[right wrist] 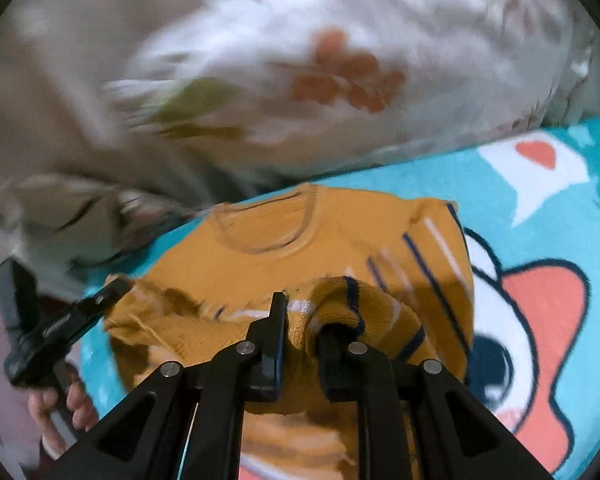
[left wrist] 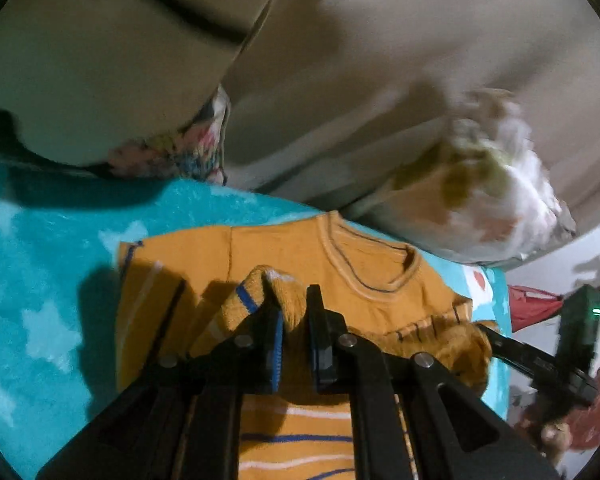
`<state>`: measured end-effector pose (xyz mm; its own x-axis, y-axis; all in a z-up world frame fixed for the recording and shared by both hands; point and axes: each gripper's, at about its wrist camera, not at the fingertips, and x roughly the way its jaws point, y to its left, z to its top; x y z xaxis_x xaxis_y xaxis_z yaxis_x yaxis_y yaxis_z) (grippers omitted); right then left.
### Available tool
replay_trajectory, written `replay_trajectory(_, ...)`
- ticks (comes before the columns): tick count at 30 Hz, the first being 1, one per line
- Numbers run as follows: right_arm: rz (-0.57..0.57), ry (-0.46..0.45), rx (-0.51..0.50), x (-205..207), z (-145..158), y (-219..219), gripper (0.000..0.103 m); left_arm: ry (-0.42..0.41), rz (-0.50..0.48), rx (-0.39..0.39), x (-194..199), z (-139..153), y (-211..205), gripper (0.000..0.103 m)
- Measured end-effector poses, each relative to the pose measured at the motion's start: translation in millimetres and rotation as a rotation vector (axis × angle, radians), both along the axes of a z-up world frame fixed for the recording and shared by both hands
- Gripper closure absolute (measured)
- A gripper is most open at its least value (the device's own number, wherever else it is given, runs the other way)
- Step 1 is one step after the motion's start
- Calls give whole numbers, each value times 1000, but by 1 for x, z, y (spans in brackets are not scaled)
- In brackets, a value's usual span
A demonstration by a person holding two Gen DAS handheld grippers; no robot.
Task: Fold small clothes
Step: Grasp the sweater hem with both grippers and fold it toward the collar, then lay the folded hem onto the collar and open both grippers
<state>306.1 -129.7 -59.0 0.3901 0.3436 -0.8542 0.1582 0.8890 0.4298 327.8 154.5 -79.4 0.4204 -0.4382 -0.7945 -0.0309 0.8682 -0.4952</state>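
The sweater [left wrist: 292, 264] is mustard knit with blue and white stripes. It lies on a teal blanket [left wrist: 52, 280], collar [left wrist: 364, 264] at the far end from both claws.

Left claw [left wrist: 294, 312]: the jaws are pinched on a bunched fold of the sweater's striped hem. The fabric sits between the two fingers and rises above their tips. The flat chest panel lies directly ahead of the claw; the collar lies ahead and to its right. The striped lower body passes beneath the claw.

Right claw [right wrist: 304, 320]: the jaws are pinched on a second bunched fold of striped knit. The fold wraps over the right finger [right wrist: 332, 344]. The collar [right wrist: 268, 224] lies ahead and slightly left. A striped sleeve [right wrist: 432, 256] lies ahead and to the right.

In the right wrist view, the left claw [right wrist: 112, 288] appears at far left, its tip at the sweater's edge. The hand [right wrist: 60, 408] holding it is partly visible below.

A blurred floral pillow [right wrist: 320, 80] lies beyond the blanket, ahead of both claws. The blanket carries a cartoon print [right wrist: 540, 320] to the right of the right claw.
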Motion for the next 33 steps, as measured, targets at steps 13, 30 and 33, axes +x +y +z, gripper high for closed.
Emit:
replay_trajectory(13,-133,-21,33,22,3,-28,41,-72,29,-45,-25,8,44,33)
replay_trajectory(30,-243,62,243,-167,-45,-57,32,59,67,-198,-155,-40,79,15)
replay_trajectory(33,-274,92,367,-167,-71,-50,32,99,37,-191,-153,-57,67,13)
